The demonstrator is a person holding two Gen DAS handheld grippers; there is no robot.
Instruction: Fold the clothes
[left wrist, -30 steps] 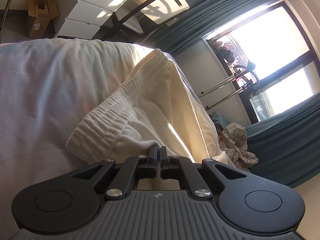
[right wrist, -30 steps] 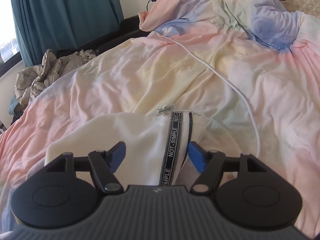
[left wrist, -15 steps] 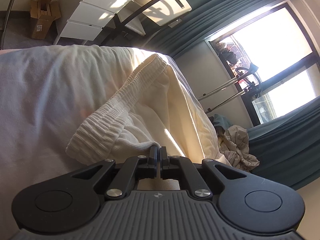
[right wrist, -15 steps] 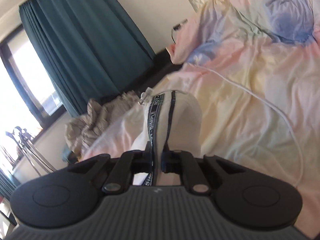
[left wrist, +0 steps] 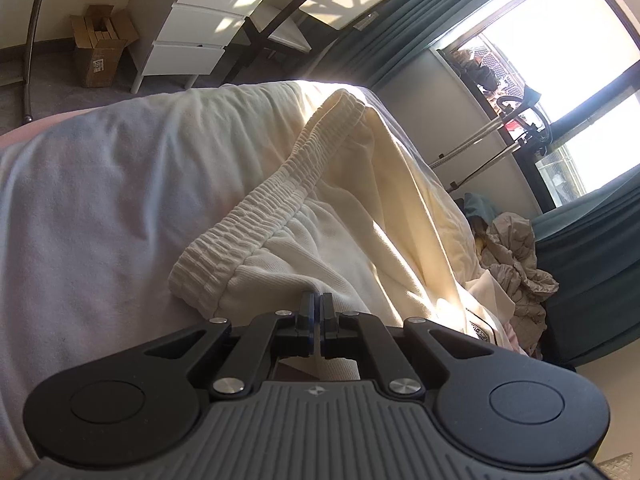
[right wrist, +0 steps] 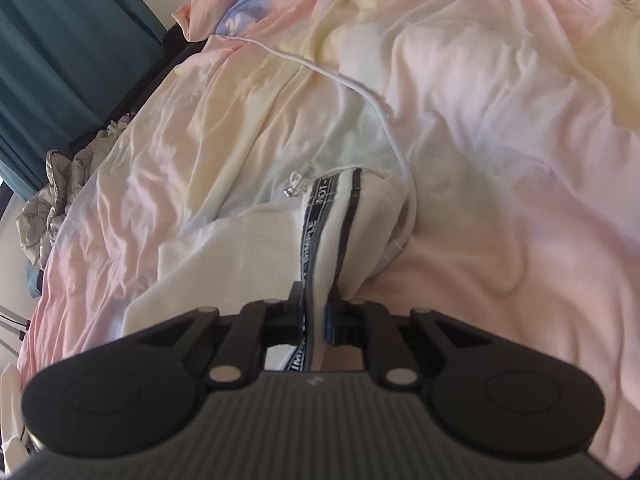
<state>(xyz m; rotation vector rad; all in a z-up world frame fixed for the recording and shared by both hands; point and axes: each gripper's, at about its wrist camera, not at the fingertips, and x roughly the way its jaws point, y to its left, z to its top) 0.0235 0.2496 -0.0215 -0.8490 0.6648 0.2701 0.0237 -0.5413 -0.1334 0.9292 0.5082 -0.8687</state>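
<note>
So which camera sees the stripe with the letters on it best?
The right wrist view. The black lettered stripe runs up the cream pants into the shut right gripper. The left wrist view shows only a small patch of it, at the pants' edge.

Left tool [left wrist: 316,312]: fingers pressed together, cloth pinched between, pointing forward and low. Right tool [right wrist: 316,312]: fingers clamped on fabric, angled downward, tilted slightly.

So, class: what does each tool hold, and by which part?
Both grip the cream shorts: left tool near the elastic waistband, right tool on the lettered side stripe.
</note>
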